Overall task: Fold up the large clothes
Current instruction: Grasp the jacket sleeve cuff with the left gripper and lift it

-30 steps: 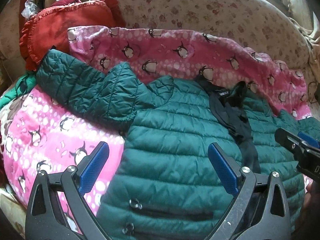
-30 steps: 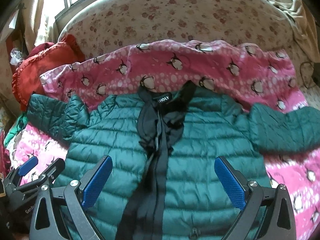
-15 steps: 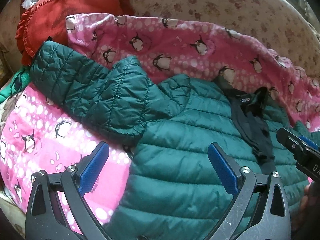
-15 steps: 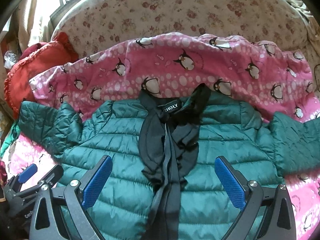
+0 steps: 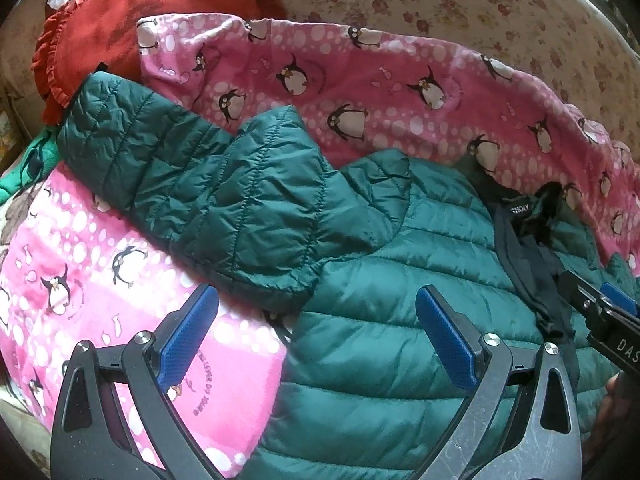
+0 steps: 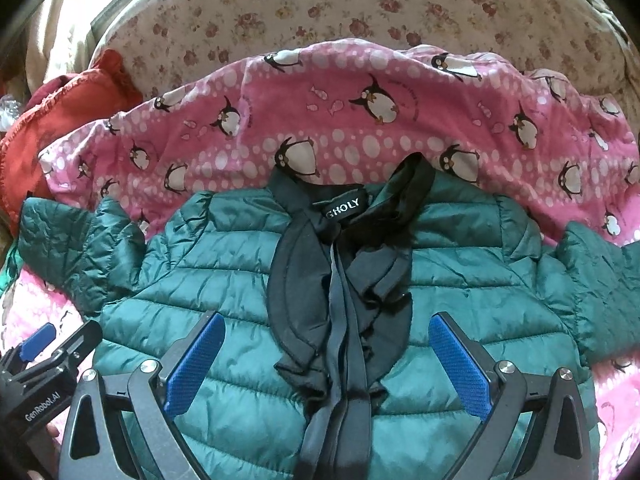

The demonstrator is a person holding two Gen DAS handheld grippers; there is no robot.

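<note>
A dark green quilted jacket (image 6: 240,304) lies front up on a pink penguin blanket (image 6: 360,120), with its black lining and collar (image 6: 340,264) open down the middle. Its left sleeve (image 5: 208,192) stretches up and left; its right sleeve (image 6: 600,280) runs off to the right. My left gripper (image 5: 316,340) is open and empty above the jacket's left armpit. My right gripper (image 6: 326,360) is open and empty above the chest, astride the black lining. Each gripper shows in the other's view: the right (image 5: 600,320) and the left (image 6: 52,348).
A red frilled cushion (image 5: 132,28) lies at the back left. A floral beige sofa back (image 6: 320,12) curves behind the blanket. A bit of bright green cloth (image 5: 24,168) lies at the far left edge.
Both grippers have moved forward over the jacket towards the collar. The left one has shifted left towards the sleeve. Both stay open and empty.
</note>
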